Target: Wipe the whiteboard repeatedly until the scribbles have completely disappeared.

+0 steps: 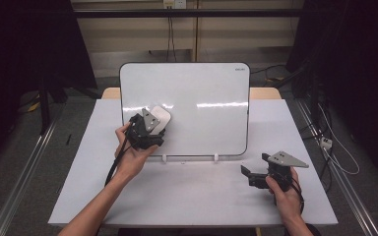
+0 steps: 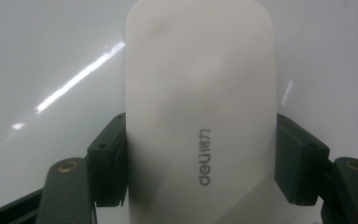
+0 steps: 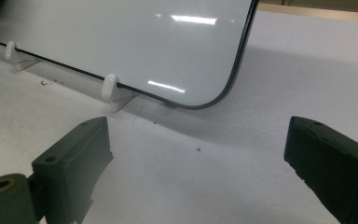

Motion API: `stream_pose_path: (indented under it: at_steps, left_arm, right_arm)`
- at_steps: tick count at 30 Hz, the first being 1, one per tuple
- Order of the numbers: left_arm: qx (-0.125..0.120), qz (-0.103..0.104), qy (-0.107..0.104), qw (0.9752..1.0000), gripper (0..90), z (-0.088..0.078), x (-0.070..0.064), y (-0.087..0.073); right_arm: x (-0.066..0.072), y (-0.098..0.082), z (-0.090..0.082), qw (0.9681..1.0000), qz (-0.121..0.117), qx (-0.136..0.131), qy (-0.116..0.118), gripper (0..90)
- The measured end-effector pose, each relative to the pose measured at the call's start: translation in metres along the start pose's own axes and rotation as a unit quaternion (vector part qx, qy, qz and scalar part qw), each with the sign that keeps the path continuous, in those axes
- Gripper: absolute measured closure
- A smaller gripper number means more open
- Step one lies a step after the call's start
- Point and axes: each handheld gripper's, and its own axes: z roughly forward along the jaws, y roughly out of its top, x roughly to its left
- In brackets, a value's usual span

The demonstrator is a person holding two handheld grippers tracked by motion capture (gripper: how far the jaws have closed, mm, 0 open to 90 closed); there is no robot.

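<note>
Tongs in the person's left hand (image 1: 146, 132) are clamping a white whiteboard eraser (image 1: 160, 117) and pressing it against the whiteboard (image 1: 202, 88), which is standing on small white clips (image 1: 216, 157) at the back of the pale surface (image 1: 187, 191). From the high view, the eraser is sitting on the board's lower left area, its long axis slanting up and to the right, away from the hand. Right tongs (image 1: 256, 174) are resting low on the surface near the board's lower right corner, jaws standing wide with nothing between them.

Moving to the left gripper view, the eraser (image 2: 200, 93) is running straight up between the two black jaws, which are gripping its long sides near the lower end by the grey printed brand mark. Its rounded far end is pointing away from the camera along the board. The shell is looking like smooth, hard plastic, so it is probably light and stiff but a little slippery; holding it across the narrow width, as now, seems the sensible grip.

Turning to the right gripper view, open jaws are framing the bare surface, with the whiteboard's (image 3: 121, 42) rounded corner and a clip (image 3: 108, 87) beyond.
</note>
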Motion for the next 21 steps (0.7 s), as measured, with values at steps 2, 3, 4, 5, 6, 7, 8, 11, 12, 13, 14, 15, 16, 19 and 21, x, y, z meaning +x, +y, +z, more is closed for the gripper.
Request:
stream_pose_path:
  at_steps: [2,3,4,5,6,7,8,11,12,13,14,15,16,19,21]
  left_arm:
    - [0.0,-0.001,0.001,1.0,31.0,-0.001,0.002,-0.001]
    - [-0.001,-0.002,0.002,1.0,31.0,-0.001,0.002,-0.002]
    - [-0.004,-0.005,0.003,1.0,31.0,-0.001,0.002,-0.003]
    - [0.0,-0.004,-0.001,1.0,31.0,-0.002,0.003,-0.003]
    - [0.0,-0.006,-0.001,1.0,31.1,-0.002,0.003,-0.004]
    - [0.001,-0.003,-0.002,1.0,31.0,-0.003,0.004,-0.004]
    - [-0.002,-0.007,-0.003,1.0,31.1,-0.003,0.004,-0.006]
    - [-0.004,-0.009,-0.004,0.9999,31.1,-0.003,0.006,-0.009]
    - [-0.006,-0.01,-0.008,0.9999,31.1,-0.004,0.007,-0.009]
    - [-0.006,-0.011,-0.009,0.9999,31.1,-0.004,0.008,-0.009]
    - [-0.004,-0.015,-0.013,0.9998,31.1,-0.005,0.009,-0.01]
    - [-0.005,-0.016,-0.015,0.9998,31.1,-0.005,0.011,-0.01]
    - [-0.009,-0.024,-0.016,0.9995,31.1,-0.005,0.011,-0.01]
    - [-0.01,-0.02,-0.02,0.9995,31.1,-0.01,0.014,-0.01]
    - [-0.022,-0.021,-0.021,0.9993,31.1,-0.017,0.014,-0.007]
  right_arm:
    - [0.0,0.0,0.0,1.0,-0.002,0.0,0.0,7.4]
    - [0.0,0.0,0.0,1.0,-0.002,0.0,0.0,7.3]
    - [0.0,0.0,0.0,1.0,-0.001,0.0,0.0,7.3]
    - [0.0,0.0,0.0,1.0,-0.001,0.0,0.0,7.3]
    - [0.0,0.0,0.0,1.0,0.0,-0.001,0.001,7.3]
    - [0.0,0.0,0.0,1.0,0.0,-0.001,0.001,7.3]
    - [0.0,0.001,0.001,1.0,0.001,0.0,0.001,7.3]
    - [0.0,0.001,0.001,1.0,0.002,-0.001,0.002,7.3]
    - [0.0,0.001,0.001,1.0,0.003,0.0,0.0,7.3]
    - [0.0,0.0,0.001,1.0,0.005,0.001,0.0,7.3]
    - [-0.001,0.001,0.001,1.0,0.005,-0.001,-0.002,7.3]
    - [-0.001,0.001,0.001,1.0,0.005,-0.001,-0.002,7.4]
    - [0.0,0.001,0.001,1.0,0.004,0.0,-0.002,7.4]
    - [0.001,0.001,0.001,1.0,0.0,-0.001,-0.001,7.3]
    - [0.0,0.001,0.001,1.0,0.001,-0.001,-0.001,7.3]
